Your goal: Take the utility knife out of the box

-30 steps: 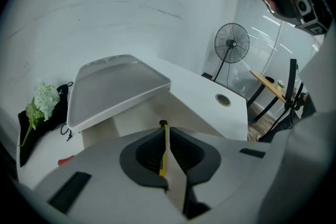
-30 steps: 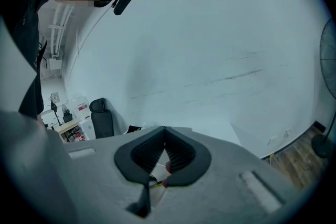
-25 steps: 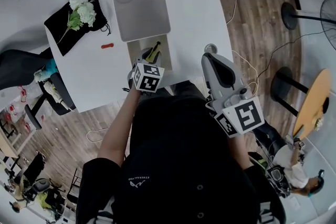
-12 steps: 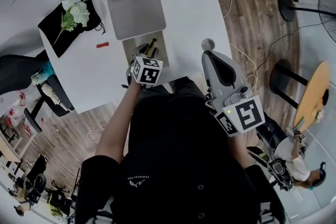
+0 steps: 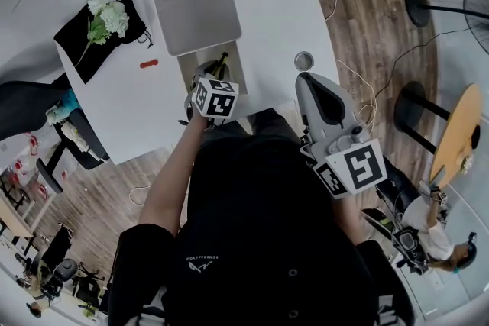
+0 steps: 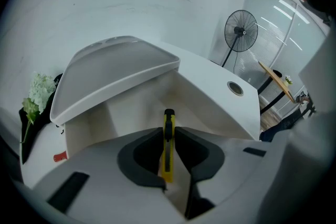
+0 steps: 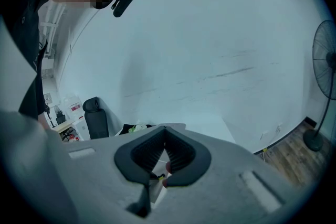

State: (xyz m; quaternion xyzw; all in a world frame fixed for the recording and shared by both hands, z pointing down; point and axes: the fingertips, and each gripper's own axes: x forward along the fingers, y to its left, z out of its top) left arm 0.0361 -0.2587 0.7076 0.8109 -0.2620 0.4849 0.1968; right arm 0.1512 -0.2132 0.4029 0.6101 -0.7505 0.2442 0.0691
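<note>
Utility knife (image 6: 167, 152): slim yellow body, black slider and tip. Stands on end between left gripper (image 6: 168, 131) pads, which have just been closing and now pinch it, in open white box (image 6: 94, 123) under gripper. Right gripper (image 7: 165, 143): jaws together, empty. White table (image 5: 267, 11), wooden floor (image 5: 374, 19), fan (image 6: 241, 31) beyond.

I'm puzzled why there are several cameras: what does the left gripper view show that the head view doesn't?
Only the left gripper view shows the left gripper clamped on the yellow utility knife, its jaws having just been closing. Only the head view shows the right gripper and the person's arms. Both show the open box with its raised lid, the white flowers, a small red thing and a standing fan.
</note>
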